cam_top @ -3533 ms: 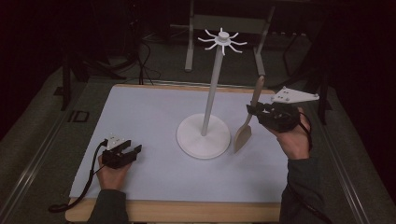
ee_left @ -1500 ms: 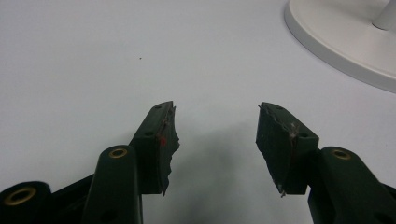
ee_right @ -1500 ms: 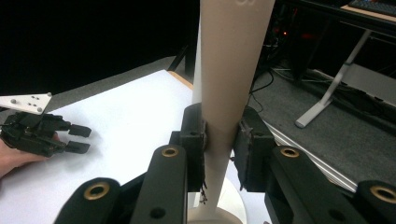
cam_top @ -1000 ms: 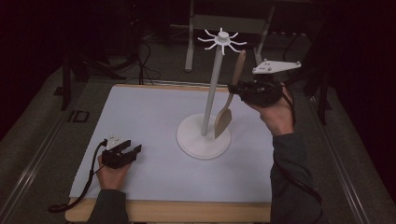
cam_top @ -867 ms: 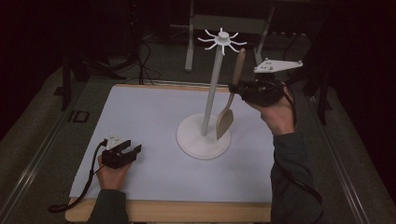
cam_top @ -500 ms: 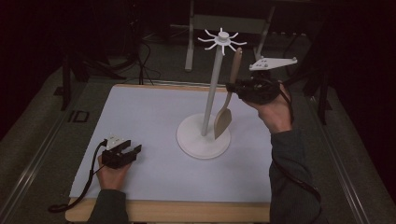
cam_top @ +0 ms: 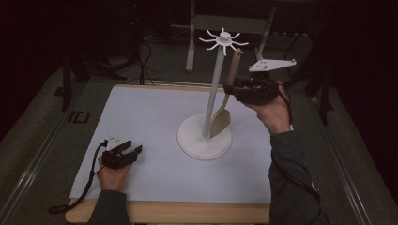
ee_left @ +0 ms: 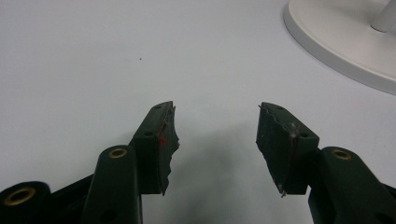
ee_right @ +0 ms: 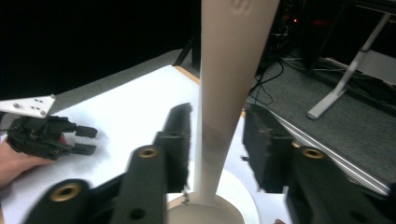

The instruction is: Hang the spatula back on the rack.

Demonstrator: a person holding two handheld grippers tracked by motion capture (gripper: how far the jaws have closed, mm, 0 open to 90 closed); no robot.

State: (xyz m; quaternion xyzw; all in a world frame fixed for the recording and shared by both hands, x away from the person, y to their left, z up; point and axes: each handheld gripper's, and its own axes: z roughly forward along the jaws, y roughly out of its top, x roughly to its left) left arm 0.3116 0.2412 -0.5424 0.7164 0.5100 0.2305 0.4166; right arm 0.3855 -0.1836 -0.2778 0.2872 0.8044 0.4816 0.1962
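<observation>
While its jaws stand slightly apart around the handle, the right gripper [cam_top: 234, 88] steadies a tan spatula [cam_top: 224, 108] that hangs upright beside the post of a white utensil stand [cam_top: 205, 139], its top just under the spoked crown; whether the pads still pinch cannot be told. Light, stiff and smooth, the spatula looks best taken mid-handle. Its blade hovers over the stand's round base. Near left on the white mat [cam_top: 150, 112], the left gripper [cam_top: 126, 153] rests open and empty.
</observation>
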